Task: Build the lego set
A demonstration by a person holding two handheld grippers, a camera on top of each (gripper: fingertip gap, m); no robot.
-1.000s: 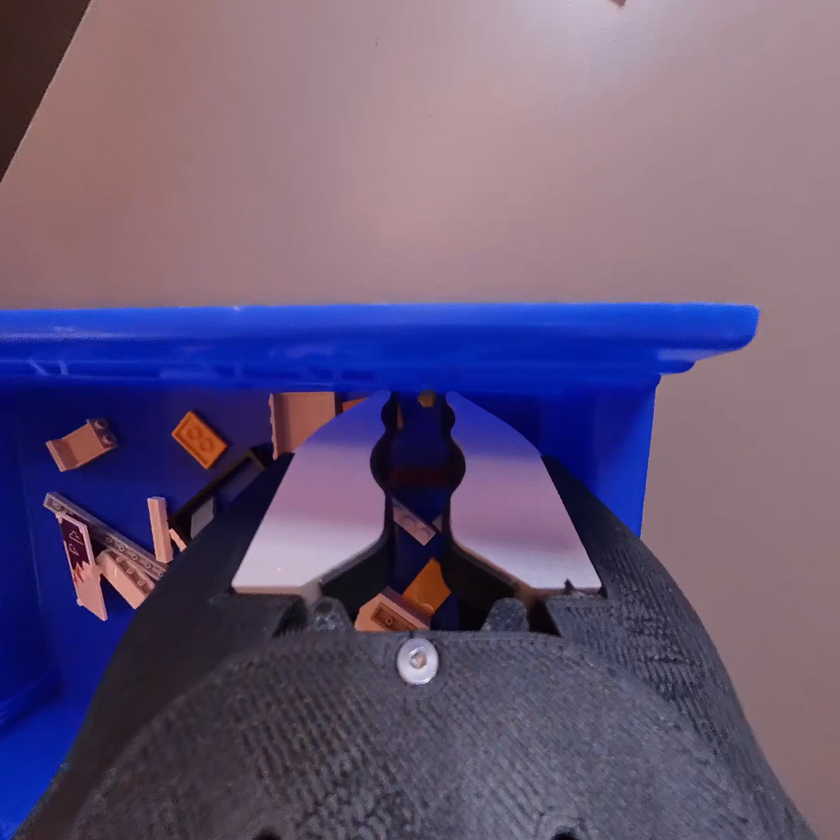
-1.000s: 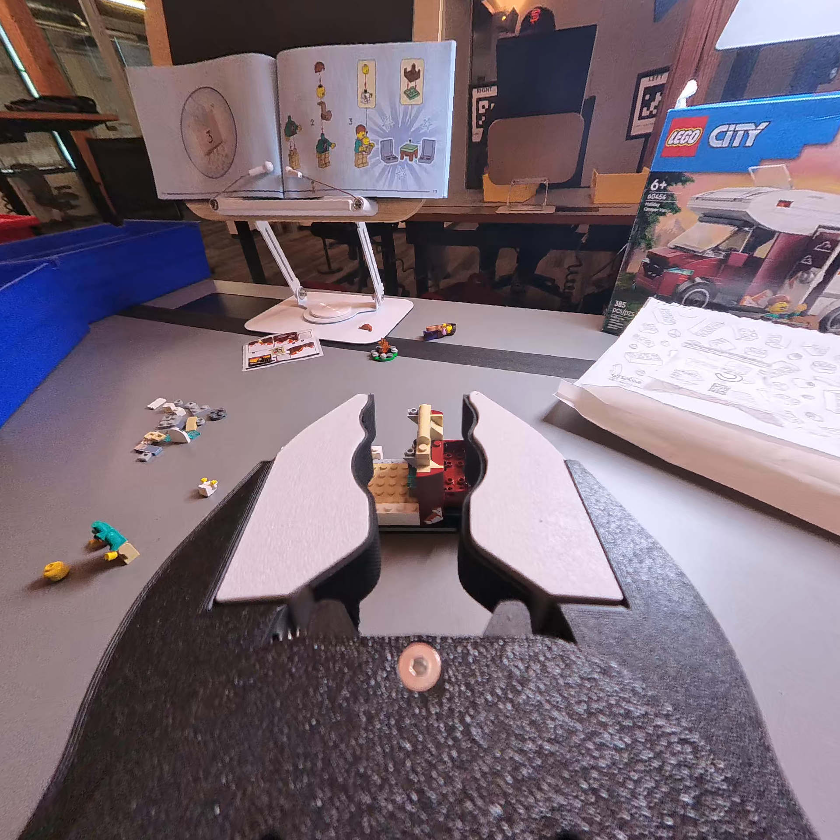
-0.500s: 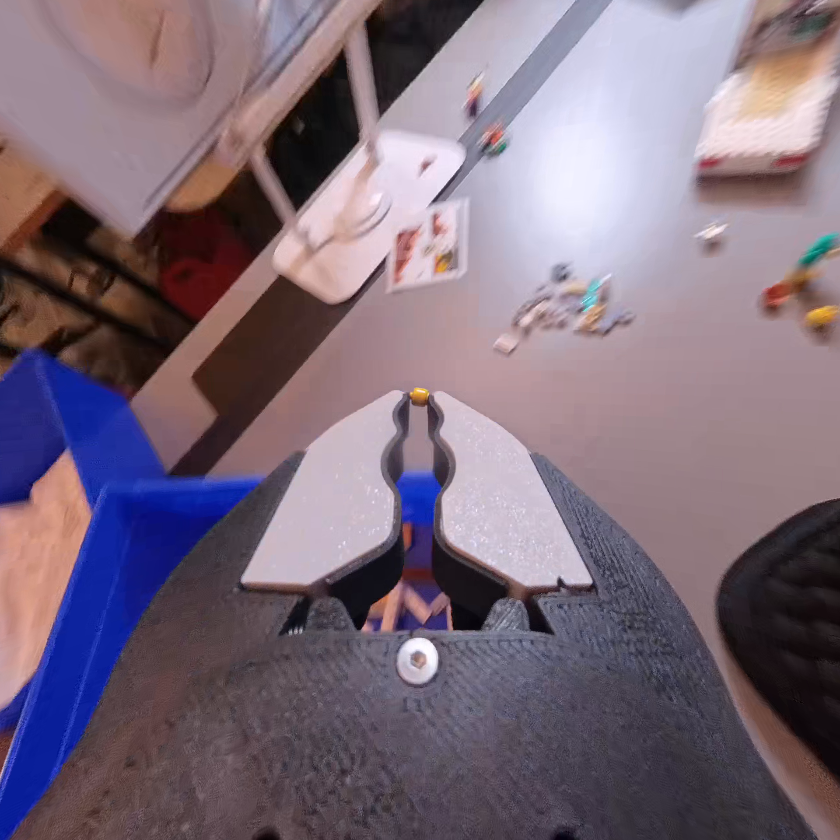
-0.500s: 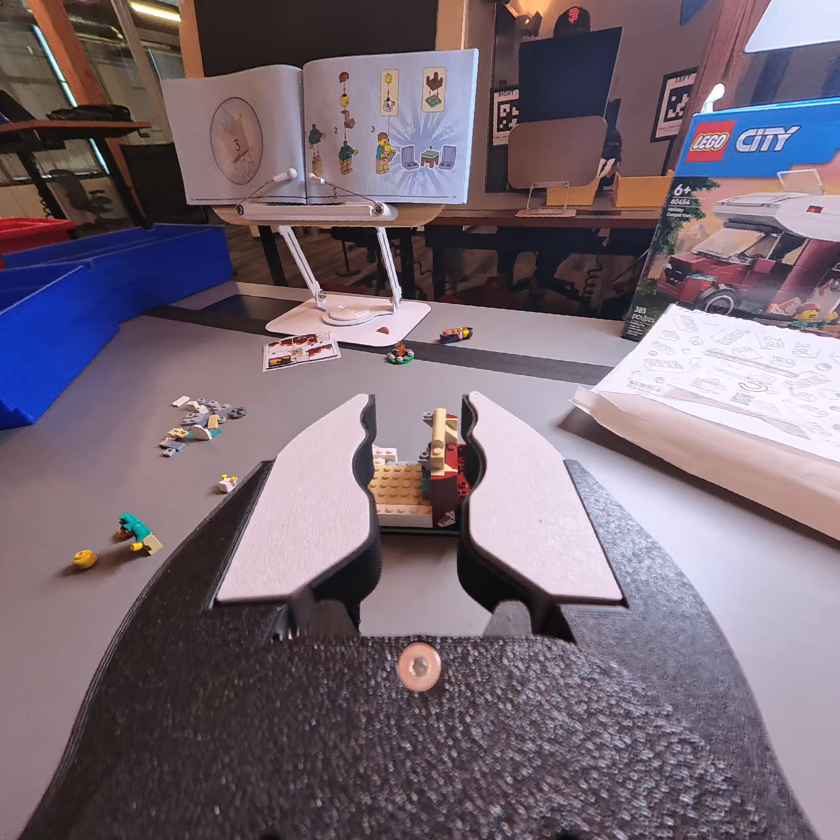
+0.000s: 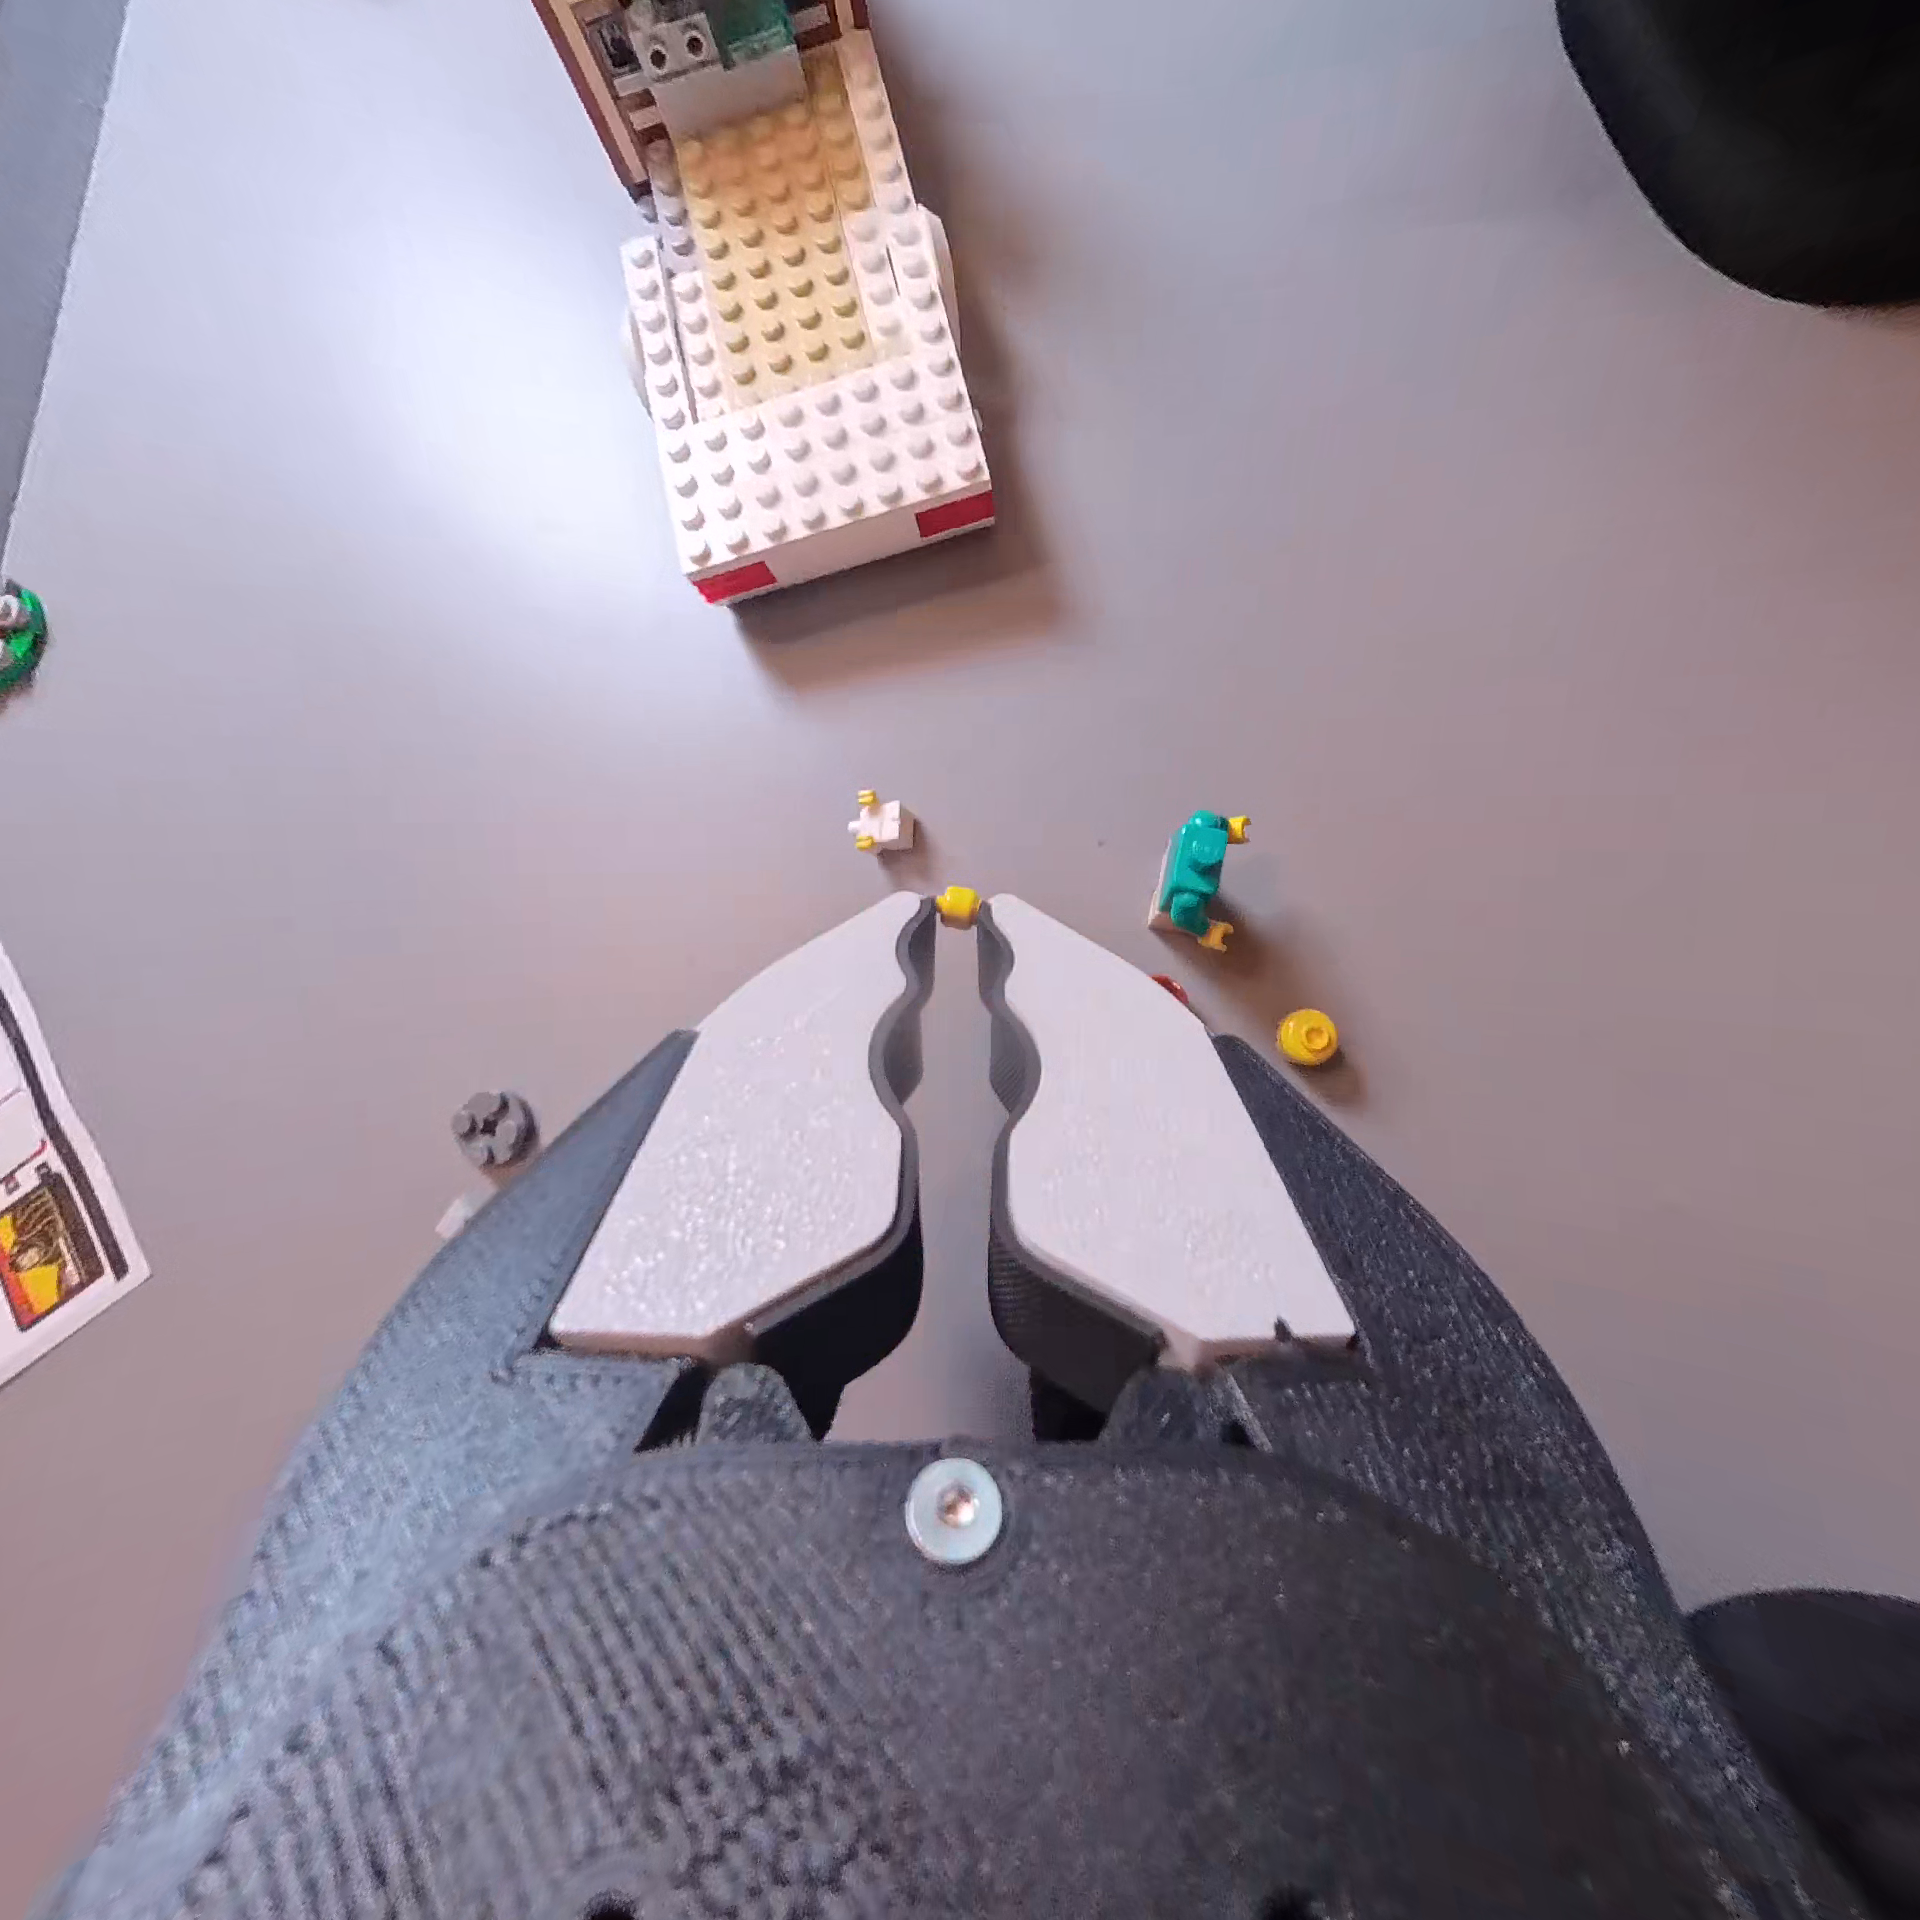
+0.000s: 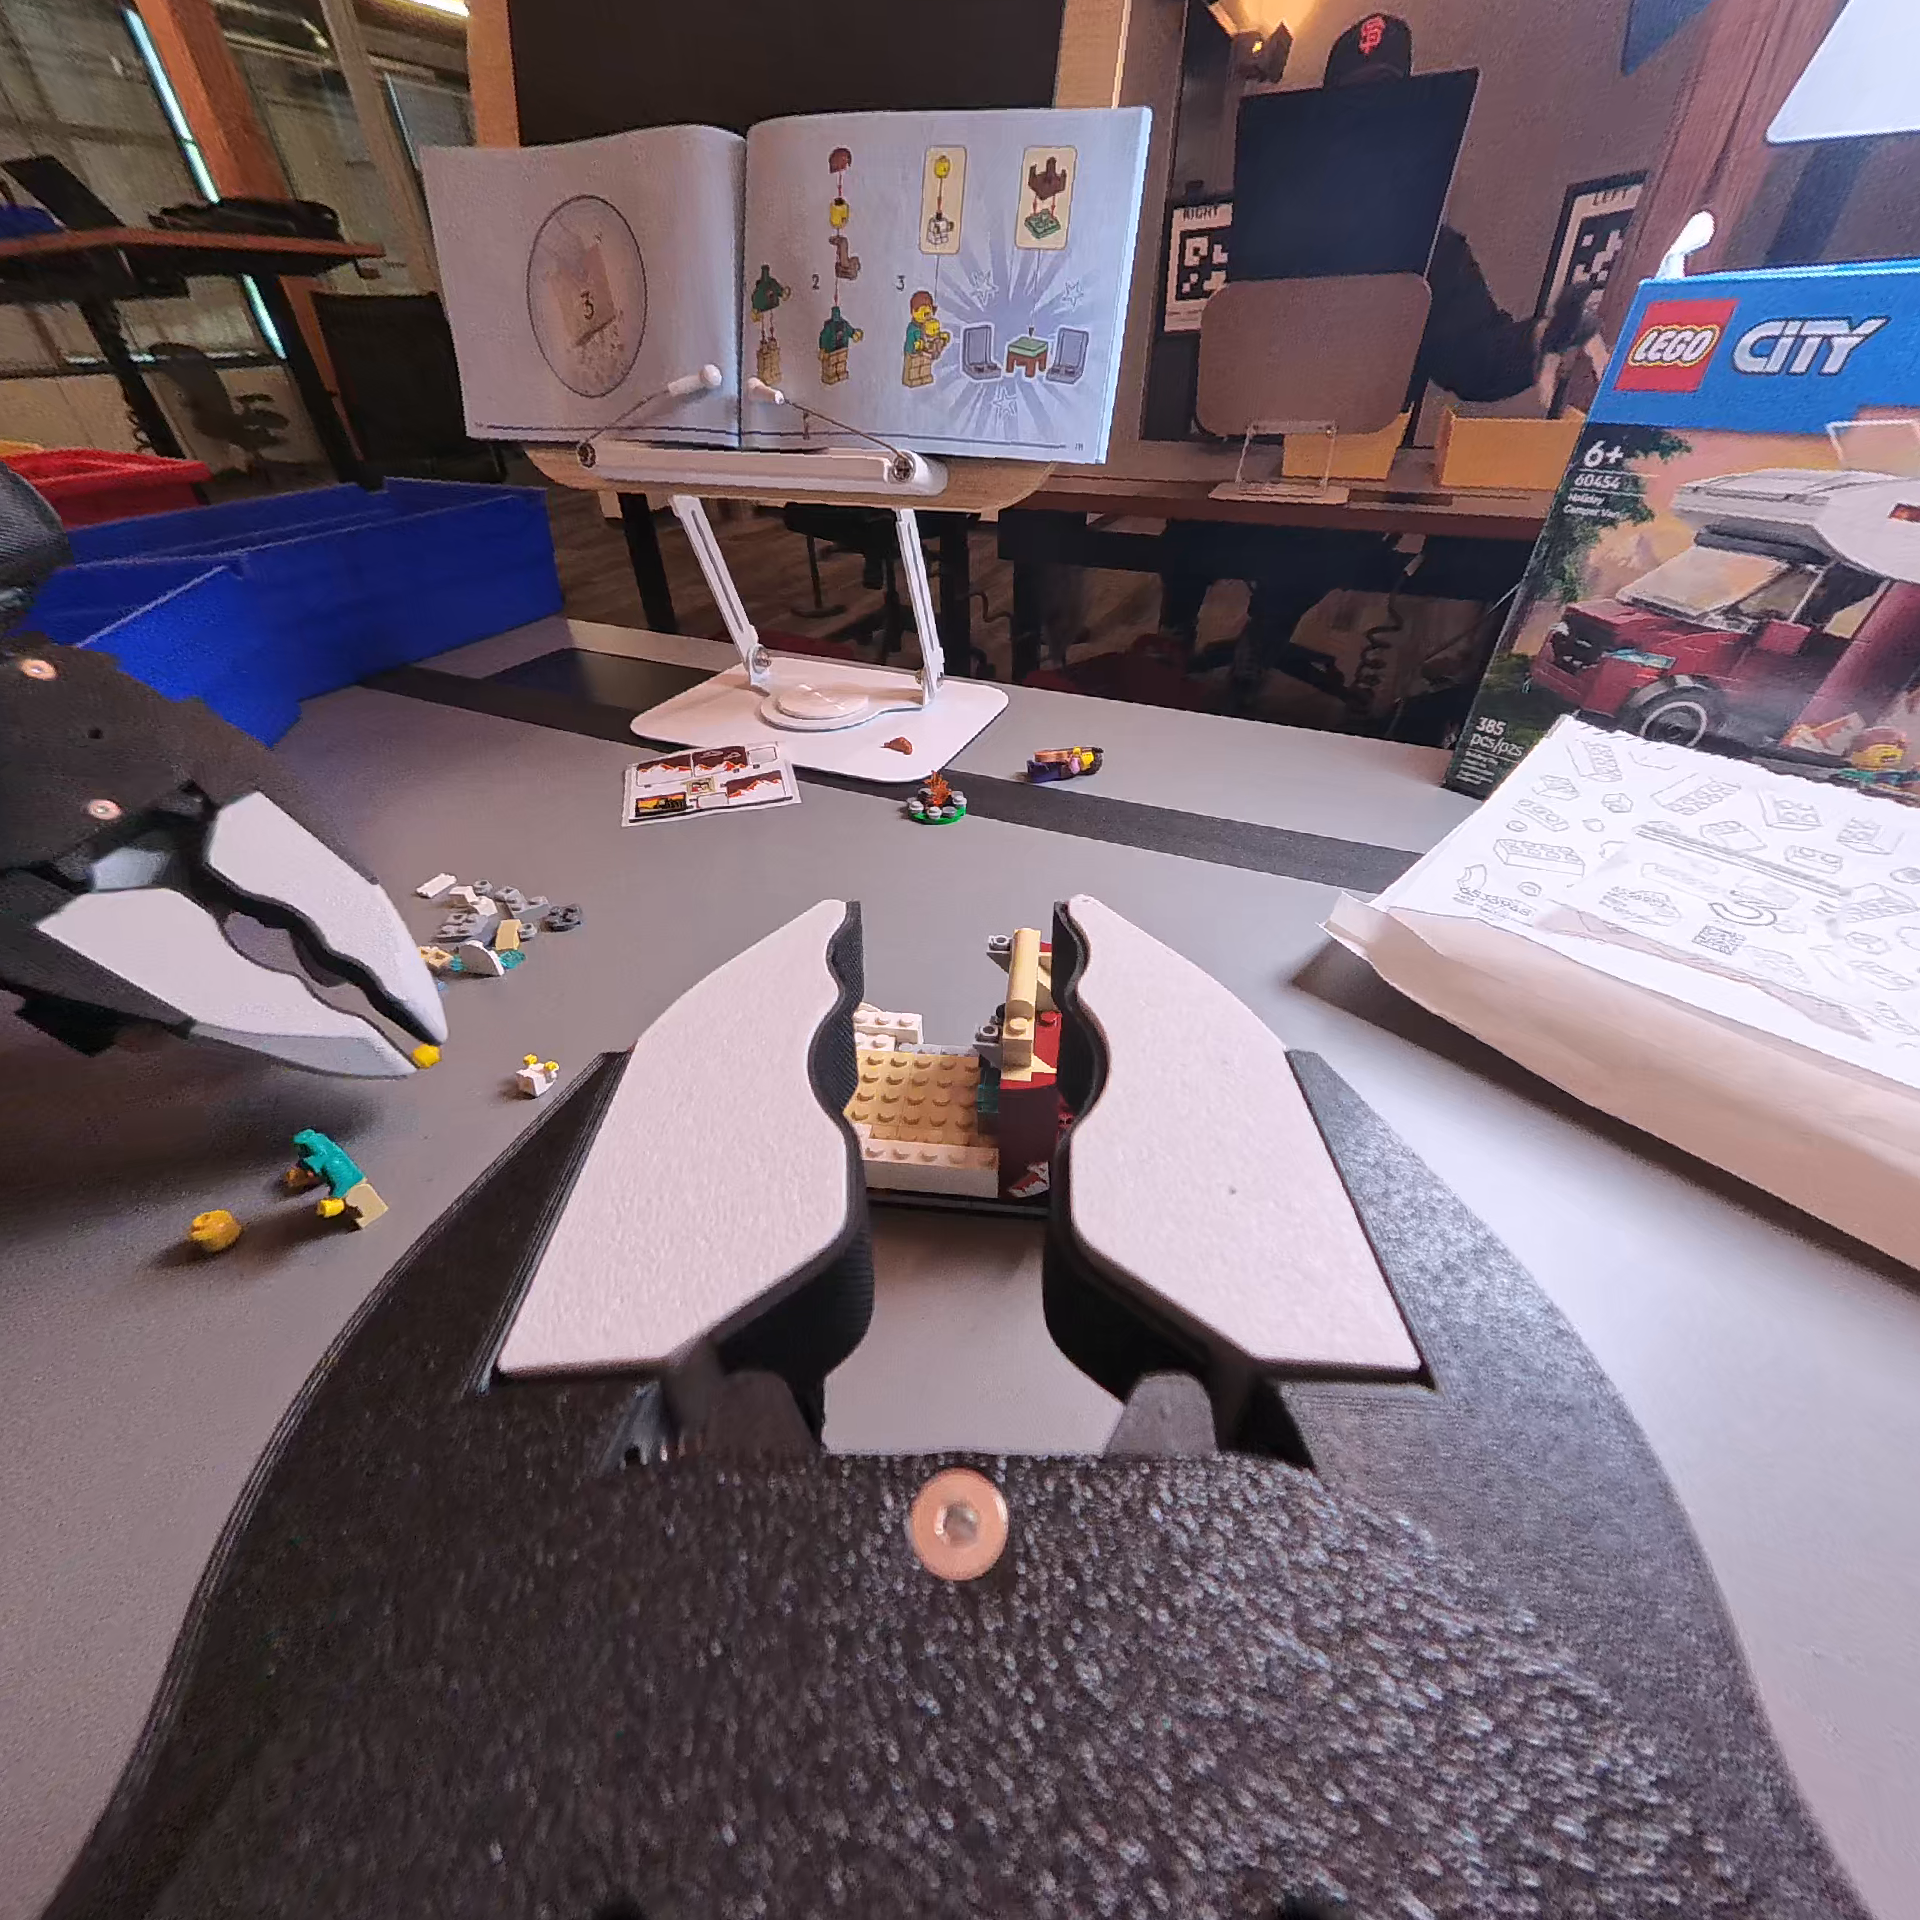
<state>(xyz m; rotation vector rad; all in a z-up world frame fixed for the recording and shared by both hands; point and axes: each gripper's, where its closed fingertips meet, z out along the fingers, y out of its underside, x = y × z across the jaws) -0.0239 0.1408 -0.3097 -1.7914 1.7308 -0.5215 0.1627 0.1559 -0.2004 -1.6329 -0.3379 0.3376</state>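
Observation:
My left gripper (image 5: 957,906) is shut on a small yellow round piece (image 5: 957,904) at its fingertips and holds it above the grey table; it also shows in the right wrist view (image 6: 421,1051). Below lie a small white torso (image 5: 881,826), a teal torso (image 5: 1195,881) and a yellow head (image 5: 1307,1036). The half-built camper (image 5: 810,343), with white and tan studs, stands farther ahead. My right gripper (image 6: 956,935) is open, its fingers on either side of the camper (image 6: 935,1101) without gripping it.
A book stand (image 6: 821,717) holds the open instruction booklet (image 6: 790,291) at the back. Blue bins (image 6: 301,592) stand at the back left. The set's box (image 6: 1745,520) and a paper bag (image 6: 1662,935) are on the right. A pile of small pieces (image 6: 488,920) and a sticker sheet (image 6: 707,784) lie left of centre. Across from one pair of fingers to the other is roughly 20 cm. It is some 6 cm from my left tips to the yellow head (image 5: 1307,1036). Look for it in the right wrist view (image 6: 208,1230) too.
My left gripper has lifted the yellow piece out of the blue bin and swung right over the table, now above the loose minifigure parts. My right gripper has stayed at the camper.

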